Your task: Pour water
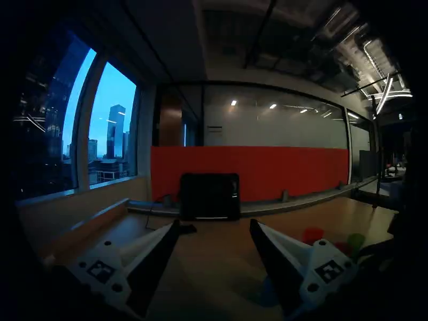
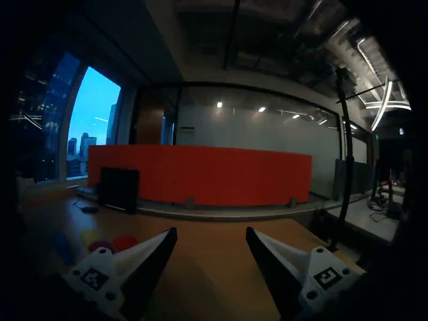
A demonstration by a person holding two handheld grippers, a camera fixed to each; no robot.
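Left claw [image 1: 214, 222] & right claw [image 2: 211, 230] both apart, empty; cups [image 2: 125, 242] prob light, tippy plastic, so grip mid-wall.

My left tongs [image 1: 214, 221] and right tongs [image 2: 211, 229] look like matt white plastic, with black inner faces on the fingers. The surface [image 1: 224, 262] reads as smooth wood, warm brown, with a low sheen. At its far edge the monitor [image 1: 209, 195] has a dark, slightly glossy shell. The red divider [image 1: 289, 171] looks matt, possibly cloth, though the dim light leaves me unsure. The glass wall [image 1: 267, 120] is smooth and glossy, catching bright glints.
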